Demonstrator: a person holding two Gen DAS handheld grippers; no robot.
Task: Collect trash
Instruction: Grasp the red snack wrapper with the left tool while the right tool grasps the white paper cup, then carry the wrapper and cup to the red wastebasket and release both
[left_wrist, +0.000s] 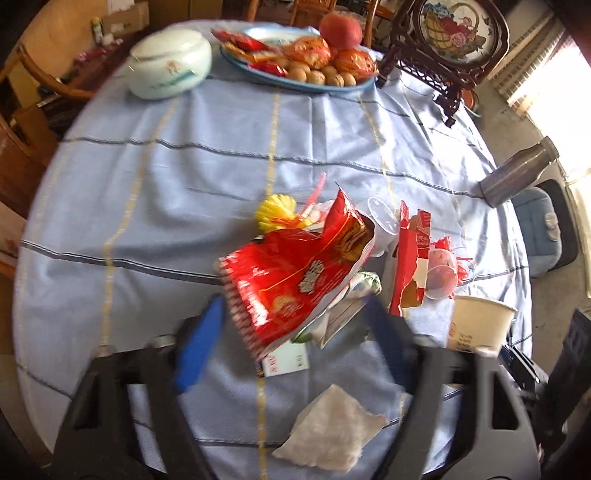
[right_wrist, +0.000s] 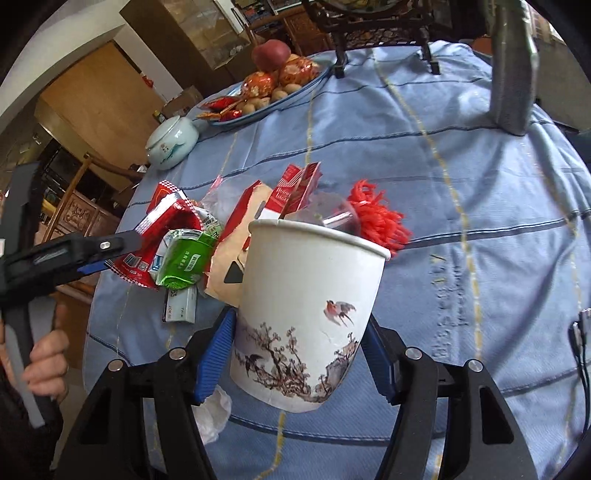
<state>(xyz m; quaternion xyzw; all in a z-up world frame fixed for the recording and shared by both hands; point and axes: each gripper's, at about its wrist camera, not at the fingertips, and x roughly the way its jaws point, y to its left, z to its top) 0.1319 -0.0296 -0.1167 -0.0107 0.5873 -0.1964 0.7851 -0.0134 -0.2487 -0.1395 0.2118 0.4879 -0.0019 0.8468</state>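
The paper cup (right_wrist: 306, 321) is being clamped between the right gripper (right_wrist: 299, 354) pads; the red snack bag (left_wrist: 291, 280) is being pinched, half-open, by the left gripper (left_wrist: 291, 332).

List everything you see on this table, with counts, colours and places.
red foil snack bag: one, red, in left jaws
white painted paper cup: one, white, in right jaws
green plastic packet: one, green, trash pile
torn red cardboard carton: one, red-white, pile
clear plastic cups: two, clear, pile
crumpled white tissue: one, white, near edge
pale ceramic lidded jar: one, pale green, far side
blue snack plate: one, blue, far side
grey metal bottle: one, grey, table edge
left gripper: one, black-blue, shut on bag
right gripper: one, black-blue, shut on cup
person's hand: one, holding left gripper's handle
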